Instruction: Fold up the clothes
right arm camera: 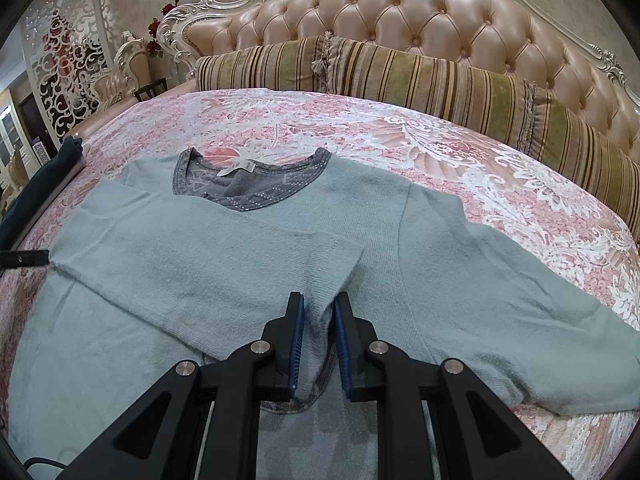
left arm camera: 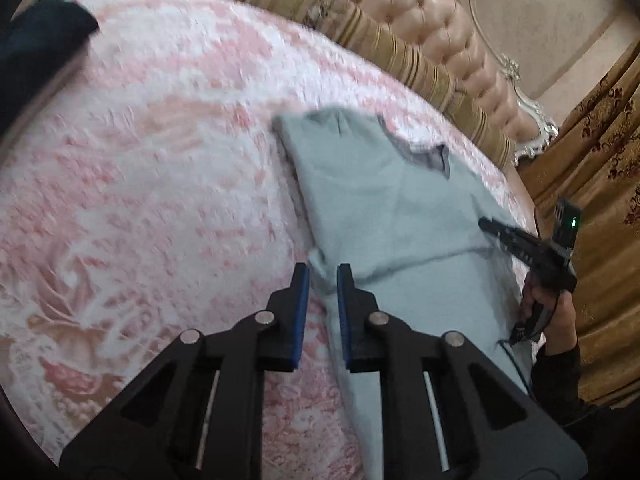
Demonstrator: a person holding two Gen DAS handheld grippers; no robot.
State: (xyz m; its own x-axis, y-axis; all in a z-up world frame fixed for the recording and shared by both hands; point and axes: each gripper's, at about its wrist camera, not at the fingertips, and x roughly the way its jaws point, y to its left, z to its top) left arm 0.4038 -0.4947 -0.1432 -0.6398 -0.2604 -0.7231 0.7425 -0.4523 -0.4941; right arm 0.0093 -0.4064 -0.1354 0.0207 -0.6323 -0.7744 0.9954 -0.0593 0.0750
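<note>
The right gripper (right arm camera: 319,316) pinches the folded-over sleeve cuff of the pale blue sweater (right arm camera: 240,240) (grey collar at the far side), spread on the pink bedspread (right arm camera: 360,128). The left gripper (left arm camera: 323,280) clamps its near-left fold.

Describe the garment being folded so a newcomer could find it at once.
Start at the tufted headboard and come down past the striped bolsters onto the pink bedspread. The sweater lies flat there with one sleeve folded across its chest. It is the only pale blue-green piece, with a grey patterned neckline.
</note>
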